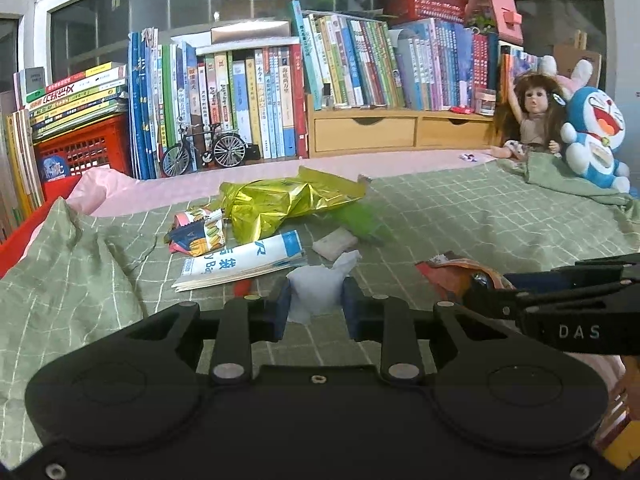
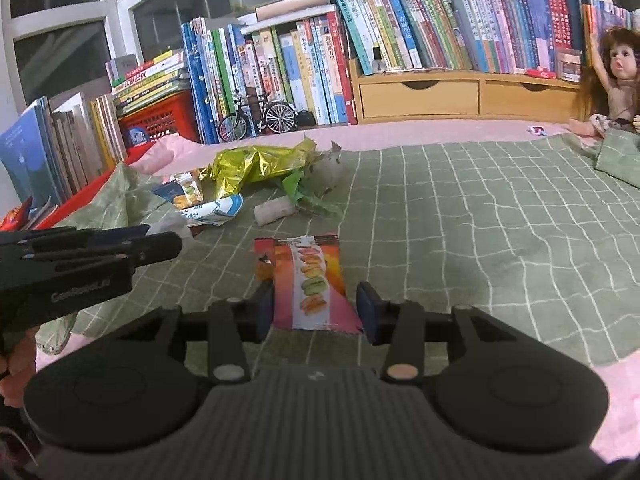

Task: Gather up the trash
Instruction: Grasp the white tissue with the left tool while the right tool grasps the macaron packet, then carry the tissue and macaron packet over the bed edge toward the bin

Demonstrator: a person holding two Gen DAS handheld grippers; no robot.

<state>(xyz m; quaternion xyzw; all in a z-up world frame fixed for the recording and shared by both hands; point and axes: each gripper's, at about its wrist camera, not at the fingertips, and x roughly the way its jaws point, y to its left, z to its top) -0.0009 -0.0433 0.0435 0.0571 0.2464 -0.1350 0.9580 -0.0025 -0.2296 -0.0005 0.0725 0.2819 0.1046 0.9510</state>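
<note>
on the green checked bedspread, both tools are at the picking-up step of the trash run. the left tool has its two pads pressed against the sides of a white tissue wad, so it looks pinched and held. the right tool brackets a snack wrapper printed with macarons; its left pad touches the wrapper's edge, while the right pad stands just beside the other edge — narrow, but whether it truly grips i cannot tell.

judging from this, the next move calls for the right tool to close fully on the wrapper, then for both to lift clear and carry their pieces to a bin — none shows in either view. more trash waits beyond: a yellow foil bag, a blue and white paper bag, a small biscuit packet and a white roll.

the right wrist view shows the whole face of the wrapper and a grey wad behind green scraps; the left wrist view shows only the wrapper's crumpled end beside the right tool, but it alone shows the tissue between the pads and a blue plush toy beside the doll.
</note>
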